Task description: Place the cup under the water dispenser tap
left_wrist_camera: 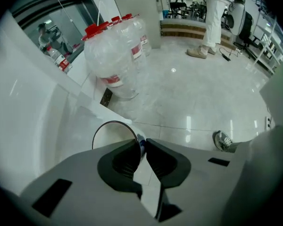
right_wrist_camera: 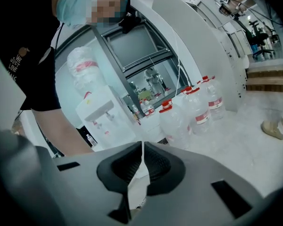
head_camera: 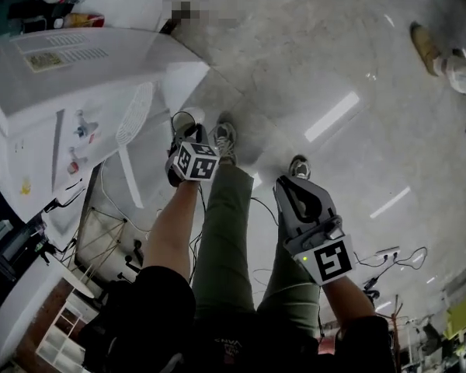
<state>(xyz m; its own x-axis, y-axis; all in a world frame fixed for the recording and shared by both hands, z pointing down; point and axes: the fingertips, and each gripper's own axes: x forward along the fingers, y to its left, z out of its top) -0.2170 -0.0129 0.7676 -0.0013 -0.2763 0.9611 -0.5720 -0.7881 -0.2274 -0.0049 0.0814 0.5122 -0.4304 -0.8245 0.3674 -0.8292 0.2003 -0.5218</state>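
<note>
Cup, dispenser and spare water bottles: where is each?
cup point(left_wrist_camera: 112, 134), left gripper view, inside its clear mouth
water dispenser point(right_wrist_camera: 114, 132), right gripper view, white front below the taps
water bottles point(left_wrist_camera: 114, 60), left gripper view, side of the nearest bottle

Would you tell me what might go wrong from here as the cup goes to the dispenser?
1. The left gripper pinches only the thin clear wall of the cup at its rim, so the cup could buckle or slip out on the way.
2. The taps sit close against the front of the dispenser. With the cup hanging from one side, its rim might knock a tap or the front as it goes in.
</note>
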